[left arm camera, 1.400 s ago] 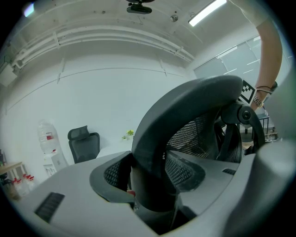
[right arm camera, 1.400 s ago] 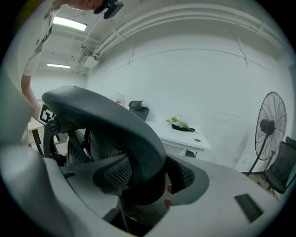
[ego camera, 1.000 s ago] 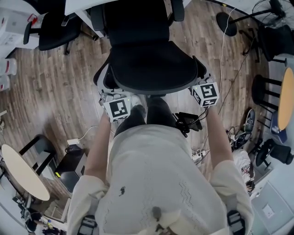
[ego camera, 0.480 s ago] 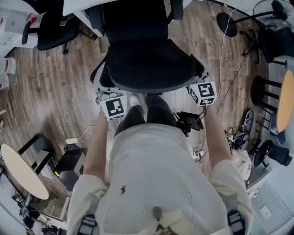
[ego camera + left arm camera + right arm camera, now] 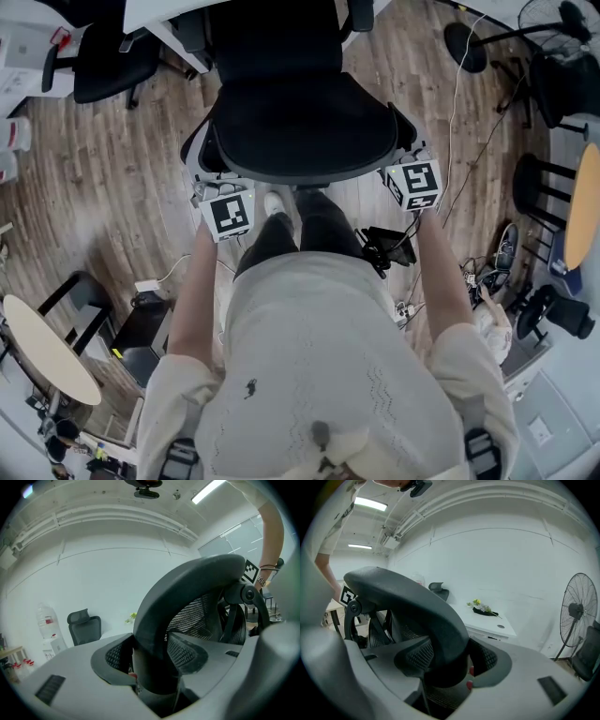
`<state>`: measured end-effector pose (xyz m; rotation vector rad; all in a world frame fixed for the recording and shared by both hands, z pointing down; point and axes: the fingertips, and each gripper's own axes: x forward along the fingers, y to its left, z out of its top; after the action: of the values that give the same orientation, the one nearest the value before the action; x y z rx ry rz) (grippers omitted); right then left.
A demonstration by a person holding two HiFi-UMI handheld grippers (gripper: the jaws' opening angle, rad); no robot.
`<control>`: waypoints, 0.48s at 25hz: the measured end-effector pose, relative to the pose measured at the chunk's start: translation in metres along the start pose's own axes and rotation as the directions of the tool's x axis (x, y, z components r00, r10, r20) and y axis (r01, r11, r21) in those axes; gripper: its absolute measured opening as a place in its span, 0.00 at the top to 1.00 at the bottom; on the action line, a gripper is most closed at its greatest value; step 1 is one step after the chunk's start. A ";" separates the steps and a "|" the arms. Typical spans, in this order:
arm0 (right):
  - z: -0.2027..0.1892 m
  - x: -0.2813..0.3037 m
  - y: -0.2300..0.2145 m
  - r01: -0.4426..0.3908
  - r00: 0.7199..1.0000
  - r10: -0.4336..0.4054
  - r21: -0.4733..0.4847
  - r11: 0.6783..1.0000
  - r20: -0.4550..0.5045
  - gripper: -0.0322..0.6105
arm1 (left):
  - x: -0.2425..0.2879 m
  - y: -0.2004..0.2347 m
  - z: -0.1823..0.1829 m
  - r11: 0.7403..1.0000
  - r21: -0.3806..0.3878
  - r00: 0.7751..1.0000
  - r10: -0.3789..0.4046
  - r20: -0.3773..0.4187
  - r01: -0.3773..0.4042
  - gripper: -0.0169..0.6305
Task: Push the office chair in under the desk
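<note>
Gripping the chair (image 5: 300, 122) by its backrest rim, the left tongs (image 5: 151, 663) and right tongs (image 5: 450, 660) both pinch it, seat partly under the worktop (image 5: 155, 11) (more pushing seems needed).

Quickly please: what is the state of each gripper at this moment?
Left gripper: closed on the curved back frame of the black mesh office chair.
Right gripper: closed on the same frame, other side.
</note>
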<state>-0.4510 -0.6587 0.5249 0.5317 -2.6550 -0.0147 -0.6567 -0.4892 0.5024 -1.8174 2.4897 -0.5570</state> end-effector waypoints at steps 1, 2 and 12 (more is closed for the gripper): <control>0.001 0.002 0.000 0.000 1.000 0.000 -0.001 1.000 0.001 0.57 | 0.001 0.001 0.000 1.000 0.002 1.000 0.001 0.000 -0.001 0.60; 0.002 0.004 -0.001 -0.001 1.000 0.001 -0.001 1.000 0.002 0.57 | 0.003 0.002 0.000 1.000 0.002 1.000 0.003 0.001 -0.003 0.60; 0.006 0.034 -0.021 0.000 1.000 0.000 -0.006 1.000 0.004 0.57 | 0.037 0.010 0.002 1.000 0.004 1.000 0.006 0.012 -0.007 0.60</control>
<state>-0.4739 -0.6910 0.5308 0.5300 -2.6575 -0.0240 -0.6776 -0.5214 0.5048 -1.8051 2.4840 -0.5480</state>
